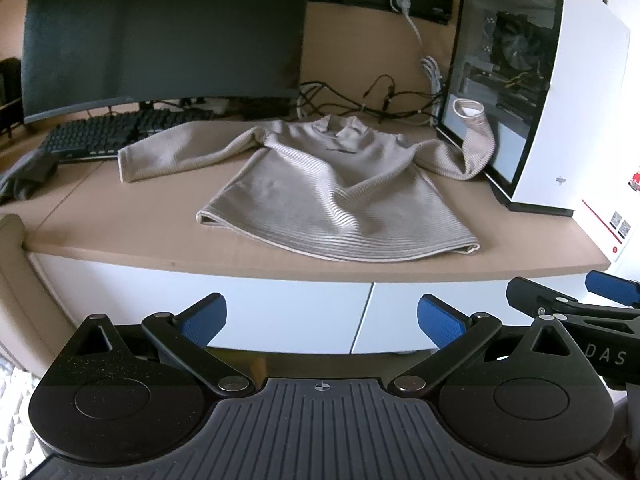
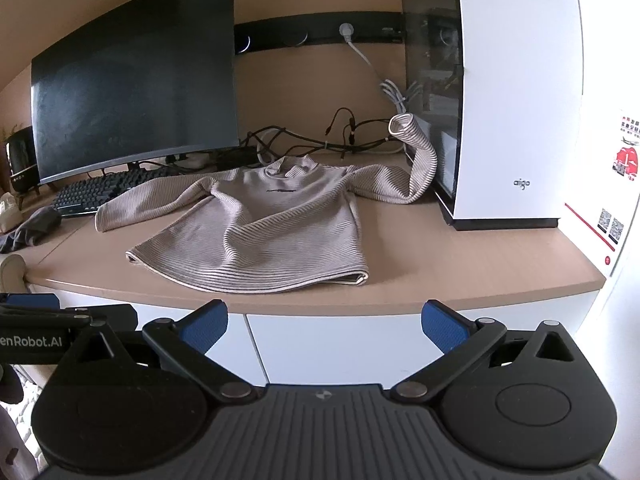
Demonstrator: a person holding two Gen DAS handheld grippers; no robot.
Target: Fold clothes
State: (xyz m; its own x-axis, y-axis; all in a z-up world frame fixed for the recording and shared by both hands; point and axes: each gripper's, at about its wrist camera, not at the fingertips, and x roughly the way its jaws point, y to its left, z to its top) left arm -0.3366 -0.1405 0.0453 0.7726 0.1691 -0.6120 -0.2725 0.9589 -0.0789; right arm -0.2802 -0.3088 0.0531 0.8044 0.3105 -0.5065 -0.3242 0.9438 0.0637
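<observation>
Hovering low in the frame, short of the desk edge: left gripper (image 1: 322, 316), blue pads (image 1: 208, 320) spread wide apart, nothing between them. Same for the right gripper (image 2: 324, 322), fingers splayed and empty, at the bottom of its own view; also seen at the lower right of the left view, just beside the left one. Straight ahead, in the middle of both views, a beige ribbed sweater (image 1: 320, 196) lying unfolded and rumpled on the tan desk (image 1: 120, 224), hem nearest the front edge, collar toward the back. One sleeve (image 1: 176, 152) stretched flat toward the left of the frame, cuff just beside a black keyboard (image 1: 104, 136). Other sleeve (image 2: 416, 160) running right and climbing up against the glass side of a white computer case (image 2: 516, 92), cuff standing upright and open at the top. Behind the keyboard, filling the upper left, a dark curved monitor (image 1: 164, 32). Between monitor and case, at the back of the desk, a tangle of black and white cables (image 1: 360, 100), with a white plug in a black socket strip (image 1: 400, 2) on the wall above. At the far left edge, a crumpled grey cloth (image 2: 32, 230) on the desk. Below the desktop, white cabinet fronts (image 1: 280, 312).
</observation>
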